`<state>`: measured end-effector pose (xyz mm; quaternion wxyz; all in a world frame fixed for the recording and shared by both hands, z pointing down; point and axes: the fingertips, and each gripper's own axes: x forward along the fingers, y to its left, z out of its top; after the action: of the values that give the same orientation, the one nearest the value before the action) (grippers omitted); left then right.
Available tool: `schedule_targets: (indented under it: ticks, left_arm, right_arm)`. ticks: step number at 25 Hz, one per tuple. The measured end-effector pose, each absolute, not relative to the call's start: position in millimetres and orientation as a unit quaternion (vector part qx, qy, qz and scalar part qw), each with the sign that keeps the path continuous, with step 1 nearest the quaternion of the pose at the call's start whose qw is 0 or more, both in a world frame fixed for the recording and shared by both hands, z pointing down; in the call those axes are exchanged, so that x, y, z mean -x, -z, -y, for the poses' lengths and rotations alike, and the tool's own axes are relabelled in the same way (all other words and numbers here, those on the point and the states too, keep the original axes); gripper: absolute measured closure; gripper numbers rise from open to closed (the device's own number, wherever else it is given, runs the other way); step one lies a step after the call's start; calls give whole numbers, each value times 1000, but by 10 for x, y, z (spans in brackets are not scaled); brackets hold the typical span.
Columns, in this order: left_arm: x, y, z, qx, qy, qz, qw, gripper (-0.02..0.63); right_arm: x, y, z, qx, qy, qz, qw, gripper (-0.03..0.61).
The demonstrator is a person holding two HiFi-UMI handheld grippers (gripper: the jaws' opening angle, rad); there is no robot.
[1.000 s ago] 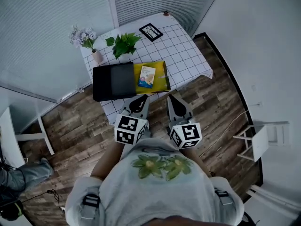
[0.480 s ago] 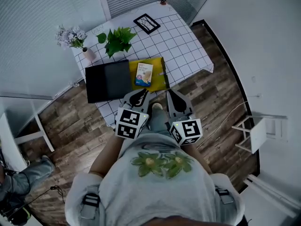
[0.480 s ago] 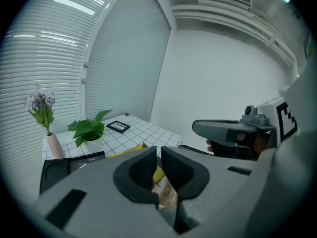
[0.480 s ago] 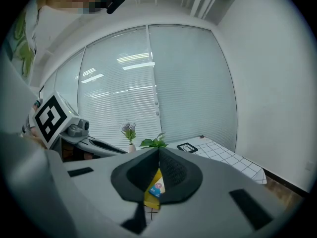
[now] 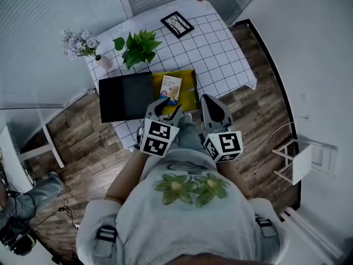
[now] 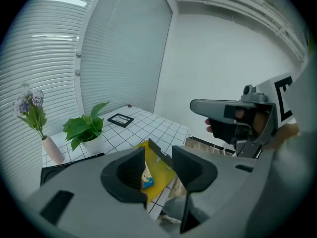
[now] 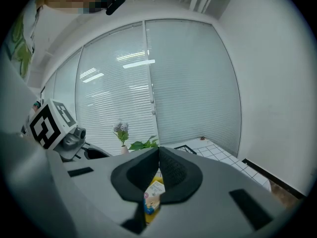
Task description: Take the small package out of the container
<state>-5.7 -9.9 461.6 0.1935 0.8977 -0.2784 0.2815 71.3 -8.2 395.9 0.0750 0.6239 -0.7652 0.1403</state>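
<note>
In the head view, I read the small package [image 5: 170, 86] lying flat inside the yellow container [image 5: 190, 93], which sits on the checked tabletop [image 5: 215, 48] with a black panel [image 5: 124, 95] touching its left side. A potted plant [image 5: 138, 47], a vase of flowers [image 5: 83, 44] and a picture frame [image 5: 177, 24] stand further back on the same tabletop. The left gripper [image 5: 167, 108] is held over the near edge of the container, its tips pointing at the package, which lies just beyond them. The right gripper [image 5: 208, 101] is held beside the container's near right corner, apart from the package. In the left gripper view, I confirm that the left gripper [image 6: 158, 161] has its jaws spread, and they have just been opening. The package [image 6: 146, 178] appears in the gap between them but lies ahead and below in the container [image 6: 163, 175], and neither pad touches it. In the right gripper view, the right gripper [image 7: 158, 155] has its jaws pressed together at the tips and pinches nothing. The package [image 7: 154, 192] shows below the tips, through the slot between the jaws, well ahead of the gripper and slightly left of its line.
</note>
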Motion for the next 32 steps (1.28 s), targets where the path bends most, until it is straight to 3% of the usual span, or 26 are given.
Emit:
schedule_targets:
  ticks: [16, 32]
  left_arm:
    - [-243, -5175, 718, -839, -354, 349, 223, 302]
    - [-157, -5734, 848, -775, -410, 410, 252, 284]
  right_arm:
    - [-992, -4071, 841, -547, -153, 817, 99, 572]
    - [-985, -4415, 1068, -482, -185, 848, 122, 572]
